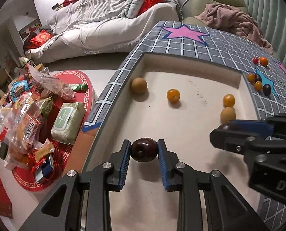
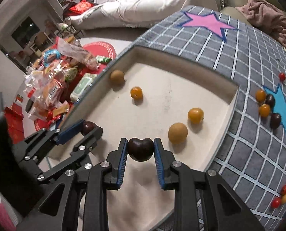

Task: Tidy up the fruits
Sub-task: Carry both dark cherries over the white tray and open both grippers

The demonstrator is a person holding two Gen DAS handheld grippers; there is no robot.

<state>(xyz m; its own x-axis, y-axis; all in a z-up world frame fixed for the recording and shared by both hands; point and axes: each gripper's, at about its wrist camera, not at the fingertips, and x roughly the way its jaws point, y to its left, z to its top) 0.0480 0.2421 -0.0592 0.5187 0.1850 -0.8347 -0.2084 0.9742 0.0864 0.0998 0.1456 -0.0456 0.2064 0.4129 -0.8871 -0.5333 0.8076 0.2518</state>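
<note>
**Two dark plums held over the cream tray**

While both grippers point down over the cream tray (image 1: 181, 119), each one pinches a dark fruit. Nearest in the left wrist view, the left gripper (image 1: 144, 150) has its blue pads pressed on either side of a dark purple plum (image 1: 144, 150), which hangs just above the tray floor near the tray's near left side. To its right, the right gripper (image 2: 141, 149) clamps a second dark plum (image 2: 141, 149), heart-shaped from this angle, also above the tray floor; in the left wrist view only a sliver of this fruit shows at the tips.

Just beyond the right gripper lies a tan round fruit (image 2: 178, 132), and close behind that an orange fruit (image 2: 195, 115). Farther in, another orange fruit (image 2: 136, 93) sits apart near the tray's middle, and a second tan fruit (image 2: 117, 77) rests against the far left wall.

Right of the tray, on the grey grid-patterned mat (image 2: 248, 154), loose fruits are scattered: orange and dark ones clustered around a blue star (image 2: 283, 105), small red ones near the lower right edge. A pink star (image 2: 208, 24) marks the mat's far part.

Left of the tray, packaged snacks (image 1: 27, 123) and a pack of wet wipes (image 1: 67, 123) are heaped on a red round mat (image 1: 81, 77). A white sofa (image 1: 108, 30) stands farthest back.
</note>
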